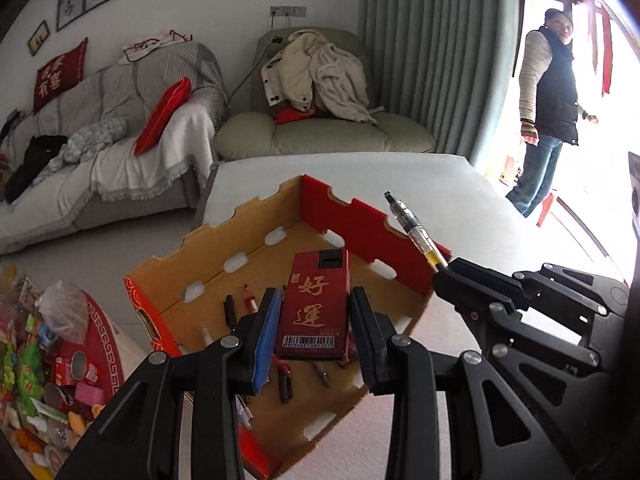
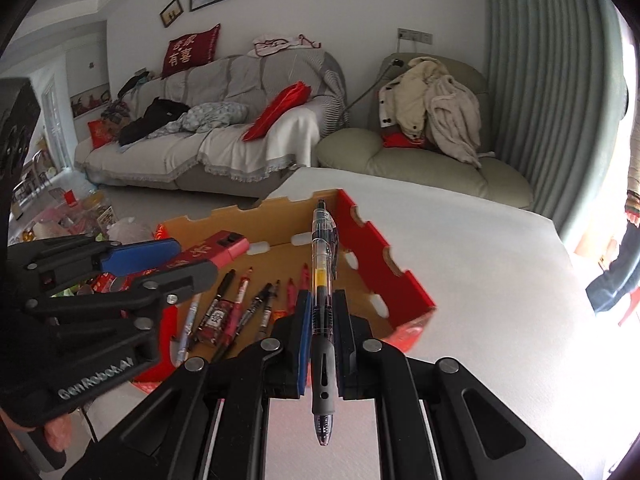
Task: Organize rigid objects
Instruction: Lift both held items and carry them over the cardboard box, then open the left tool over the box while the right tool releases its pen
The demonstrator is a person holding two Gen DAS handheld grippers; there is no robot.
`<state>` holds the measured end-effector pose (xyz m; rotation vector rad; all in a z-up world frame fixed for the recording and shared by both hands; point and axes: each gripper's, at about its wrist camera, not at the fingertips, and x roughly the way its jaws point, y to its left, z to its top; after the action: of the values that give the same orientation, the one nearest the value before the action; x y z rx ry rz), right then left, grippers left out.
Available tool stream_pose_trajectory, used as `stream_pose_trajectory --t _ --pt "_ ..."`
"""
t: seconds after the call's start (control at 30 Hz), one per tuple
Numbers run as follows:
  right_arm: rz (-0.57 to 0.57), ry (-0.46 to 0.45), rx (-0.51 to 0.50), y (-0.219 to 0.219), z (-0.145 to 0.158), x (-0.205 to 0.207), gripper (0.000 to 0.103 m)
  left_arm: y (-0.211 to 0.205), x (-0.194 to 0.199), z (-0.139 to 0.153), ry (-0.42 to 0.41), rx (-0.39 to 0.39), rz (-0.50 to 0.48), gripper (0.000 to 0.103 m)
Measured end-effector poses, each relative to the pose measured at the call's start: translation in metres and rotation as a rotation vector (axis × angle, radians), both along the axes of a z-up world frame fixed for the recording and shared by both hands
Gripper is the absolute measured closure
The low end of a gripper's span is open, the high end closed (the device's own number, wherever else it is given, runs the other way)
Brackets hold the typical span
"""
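My left gripper point(image 1: 314, 316) is shut on a flat red box with gold characters point(image 1: 316, 304) and holds it over the open red-and-brown cardboard tray point(image 1: 360, 216). The box and left gripper also show in the right wrist view point(image 2: 208, 254). My right gripper point(image 2: 322, 312) is shut on a clear pen with a grey grip point(image 2: 322, 320), held just above the tray's near corner. In the left wrist view the pen point(image 1: 416, 232) sticks up from the right gripper point(image 1: 444, 270). Several pens point(image 2: 240, 304) lie on the tray floor.
The tray point(image 2: 384, 260) stands on a white table point(image 2: 480, 280). A round red tin with snacks and wrappers point(image 1: 60, 344) sits at the left. A sofa point(image 2: 224, 136) and armchair point(image 2: 424, 148) lie beyond. A person point(image 1: 552, 104) stands at the right.
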<state>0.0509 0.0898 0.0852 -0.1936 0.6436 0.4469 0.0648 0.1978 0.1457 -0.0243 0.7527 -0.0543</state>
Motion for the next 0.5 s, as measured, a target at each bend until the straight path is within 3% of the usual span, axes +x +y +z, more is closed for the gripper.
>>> stream_pose_trajectory --t 0.5 --pt "0.041 0.065 -0.047 0.025 -0.023 0.032 0.093 0.024 0.035 -0.041 0.099 -0.031 0.055 0.065"
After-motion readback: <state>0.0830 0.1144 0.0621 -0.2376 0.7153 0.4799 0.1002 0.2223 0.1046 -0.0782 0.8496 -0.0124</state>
